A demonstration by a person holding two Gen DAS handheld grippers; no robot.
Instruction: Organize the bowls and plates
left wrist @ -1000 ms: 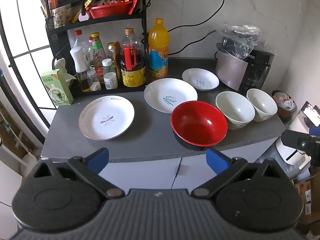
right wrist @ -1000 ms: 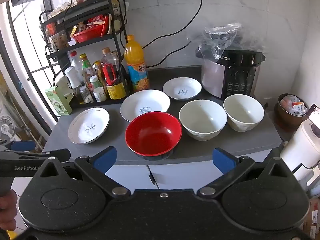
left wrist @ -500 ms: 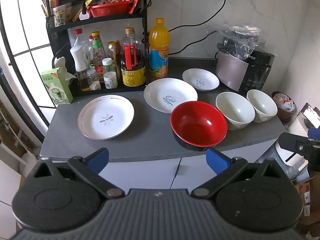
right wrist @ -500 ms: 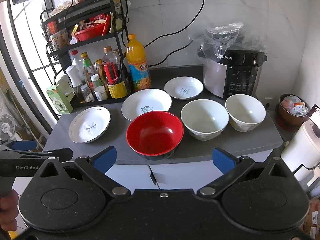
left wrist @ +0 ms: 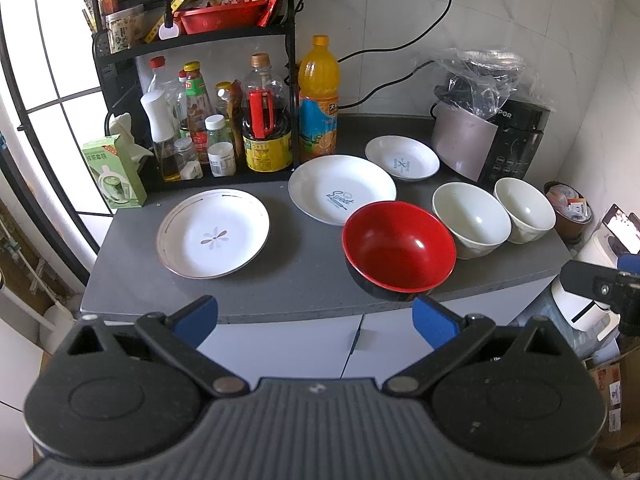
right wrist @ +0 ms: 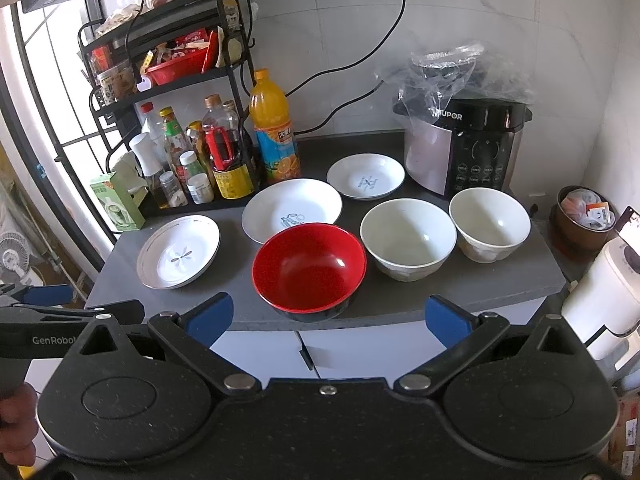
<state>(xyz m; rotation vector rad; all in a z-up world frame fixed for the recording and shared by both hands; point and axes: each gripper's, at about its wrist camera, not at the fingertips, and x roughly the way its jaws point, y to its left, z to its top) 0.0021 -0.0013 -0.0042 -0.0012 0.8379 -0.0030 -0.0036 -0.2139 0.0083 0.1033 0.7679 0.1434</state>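
Two grippers are held short of the counter's front edge, both with blue-padded fingers spread wide and nothing between them: the left gripper (left wrist: pixel 315 314) and the right gripper (right wrist: pixel 327 315). "GenRobot" is printed on the side of the left one where it shows at the edge of the right wrist view, with part of a hand (right wrist: pixel 16 424) seen below it.

Nearest on the grey counter (left wrist: pixel 304 276) is the red bowl (left wrist: pixel 399 246), mouth up, set close to the front edge. To its right stand two white bowls in a row, the larger white bowl (left wrist: pixel 471 220) just beside the red one and the smaller white bowl (left wrist: pixel 524 210) touching or nearly touching the larger (the gap cannot be judged). To the left, the flower plate (left wrist: pixel 213 233) lies flat and well apart, with bare counter around it. Behind the red bowl the "Sweet" plate (left wrist: pixel 342 188) is partly overlapped in view by the bowl's rim. Farther back lies the small plate (left wrist: pixel 402 158) with a blue mark too small to read.

At the rear, "SUPOR" is partly legible on the cooker (right wrist: pixel 480 148), under a clear plastic bag. An orange drink bottle (left wrist: pixel 319 100) stands beside a black rack (left wrist: pixel 192 44) crowded with condiment bottles; their labels are unreadable.
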